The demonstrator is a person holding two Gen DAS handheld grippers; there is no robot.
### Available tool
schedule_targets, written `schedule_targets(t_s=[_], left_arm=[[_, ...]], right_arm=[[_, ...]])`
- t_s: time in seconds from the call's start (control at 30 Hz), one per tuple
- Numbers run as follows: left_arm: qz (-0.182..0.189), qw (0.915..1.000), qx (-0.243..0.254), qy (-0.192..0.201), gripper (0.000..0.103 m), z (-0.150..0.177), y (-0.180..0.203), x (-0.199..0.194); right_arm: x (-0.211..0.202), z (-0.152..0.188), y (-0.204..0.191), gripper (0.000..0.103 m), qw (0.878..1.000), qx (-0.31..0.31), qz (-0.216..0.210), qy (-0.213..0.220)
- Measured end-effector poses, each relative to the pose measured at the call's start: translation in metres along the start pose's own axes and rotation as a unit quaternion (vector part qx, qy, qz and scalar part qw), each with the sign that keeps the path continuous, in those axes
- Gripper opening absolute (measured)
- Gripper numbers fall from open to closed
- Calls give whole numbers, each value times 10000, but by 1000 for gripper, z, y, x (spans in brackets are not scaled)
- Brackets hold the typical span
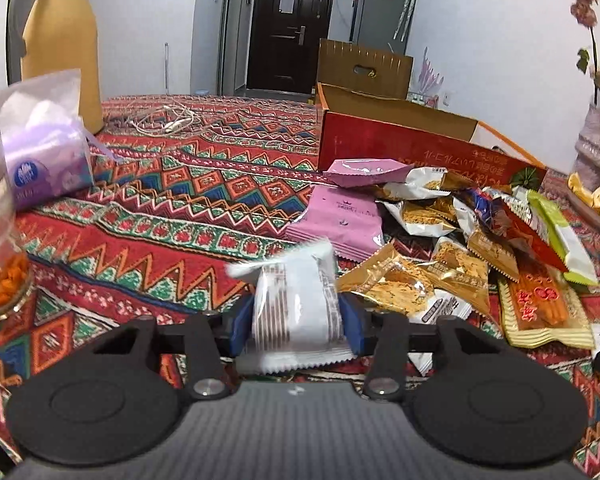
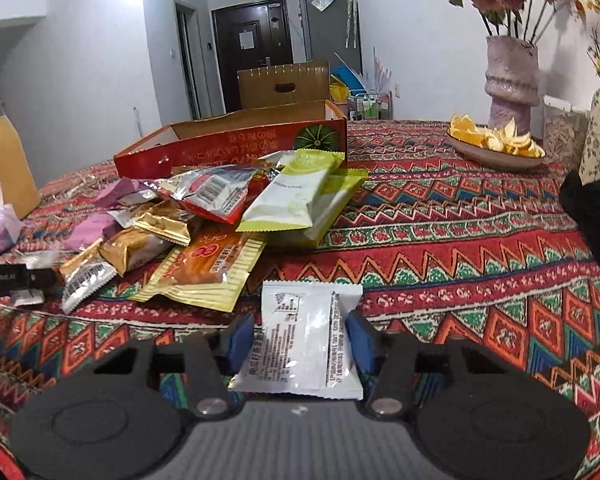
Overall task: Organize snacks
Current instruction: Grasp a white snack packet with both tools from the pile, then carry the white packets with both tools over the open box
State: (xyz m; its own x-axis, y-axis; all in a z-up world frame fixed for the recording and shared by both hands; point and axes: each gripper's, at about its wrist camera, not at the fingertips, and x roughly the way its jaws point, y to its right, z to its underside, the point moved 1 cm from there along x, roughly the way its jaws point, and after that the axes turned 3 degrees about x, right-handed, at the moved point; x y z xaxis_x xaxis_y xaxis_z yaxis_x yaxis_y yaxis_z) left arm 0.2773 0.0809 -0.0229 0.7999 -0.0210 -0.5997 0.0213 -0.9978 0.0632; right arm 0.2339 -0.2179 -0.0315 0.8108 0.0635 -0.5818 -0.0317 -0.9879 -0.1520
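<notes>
My left gripper (image 1: 298,322) is shut on a white snack packet (image 1: 296,292), its blue pads pressing both sides; the packet's top is blurred. To its right lies a heap of snack packets (image 1: 440,240), pink, gold, red and green. Behind the heap stands an open red cardboard box (image 1: 400,140). My right gripper (image 2: 300,338) holds another white snack packet (image 2: 304,320) between its blue pads, just above the patterned tablecloth (image 2: 460,240). The same heap (image 2: 204,216) lies ahead and to its left, in front of the red box (image 2: 236,144).
A yellow thermos (image 1: 60,40), a purple tissue pack (image 1: 44,152), a glass holding orange bits (image 1: 0,272) and a white cable (image 1: 168,120) stand to the left. A plate of orange peel (image 2: 496,144) and flower vases (image 2: 512,80) stand at the right.
</notes>
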Motion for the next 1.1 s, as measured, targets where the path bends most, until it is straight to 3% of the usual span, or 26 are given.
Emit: schedule_targets(t_s=[0.2, 0.43, 0.67, 0.97, 1.1], left_arm=[[-12, 10000, 22, 13, 42, 6, 4, -17], [57, 9999, -84, -59, 42, 31, 16, -61], [57, 9999, 108, -5, 42, 56, 35, -104], [-32, 9996, 203, 214, 42, 54, 48, -125], [-52, 9988, 358, 336, 42, 38, 54, -128]], right_arm=[[-3, 4, -4, 53, 9996, -284, 69, -29], [-24, 15, 1, 40, 9995, -301, -74, 25], [-60, 25, 8, 40, 9988, -293, -276, 290], [-81, 27, 23, 40, 9976, -300, -406, 466], [-86, 17, 31, 40, 9969, -275, -493, 541]])
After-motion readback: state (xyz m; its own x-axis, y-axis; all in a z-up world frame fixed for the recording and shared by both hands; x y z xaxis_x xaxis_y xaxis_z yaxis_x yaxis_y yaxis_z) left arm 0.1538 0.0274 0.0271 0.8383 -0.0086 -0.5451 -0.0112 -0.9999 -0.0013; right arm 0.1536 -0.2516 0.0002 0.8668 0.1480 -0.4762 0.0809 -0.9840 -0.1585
